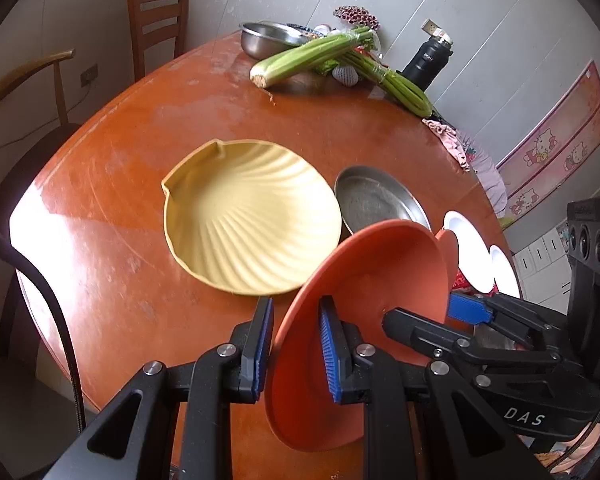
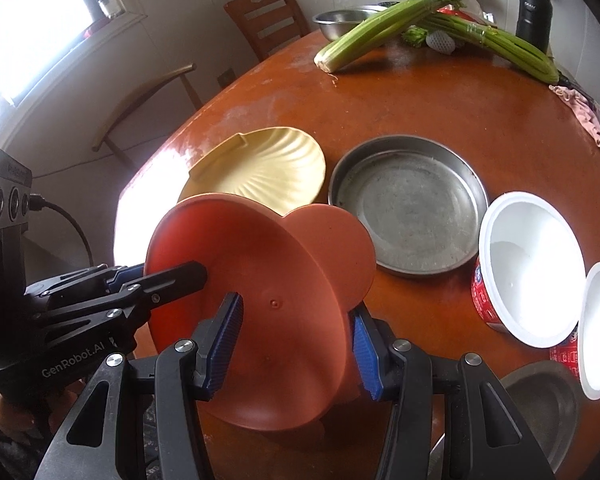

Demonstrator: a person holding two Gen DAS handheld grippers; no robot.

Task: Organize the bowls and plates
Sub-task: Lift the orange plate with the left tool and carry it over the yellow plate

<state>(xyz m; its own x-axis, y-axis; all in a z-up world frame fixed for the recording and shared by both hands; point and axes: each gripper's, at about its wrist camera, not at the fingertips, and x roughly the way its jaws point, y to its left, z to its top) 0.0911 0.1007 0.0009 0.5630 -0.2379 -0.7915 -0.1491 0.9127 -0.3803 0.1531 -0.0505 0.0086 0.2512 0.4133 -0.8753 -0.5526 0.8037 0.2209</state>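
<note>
An orange plastic bowl (image 1: 364, 280) (image 2: 268, 272) is held tilted on edge above the round wooden table (image 1: 140, 184). My left gripper (image 1: 294, 348) has its blue pads either side of the bowl's rim, with a gap showing at the left pad. My right gripper (image 2: 296, 344) straddles the opposite rim and also shows in the left wrist view (image 1: 428, 316). A yellow shell-shaped plate (image 1: 248, 216) (image 2: 260, 168) lies flat beyond the bowl. A steel pan (image 1: 376, 200) (image 2: 408, 204) lies to its right.
Two white tubs with red labels (image 2: 532, 264) (image 2: 598, 324) stand at the right. A grey dish (image 2: 548, 412) sits near the front edge. Celery (image 1: 308, 56), a steel bowl (image 1: 264, 36) and a black flask (image 1: 426, 60) are at the far side. Chairs (image 1: 156, 24) stand behind.
</note>
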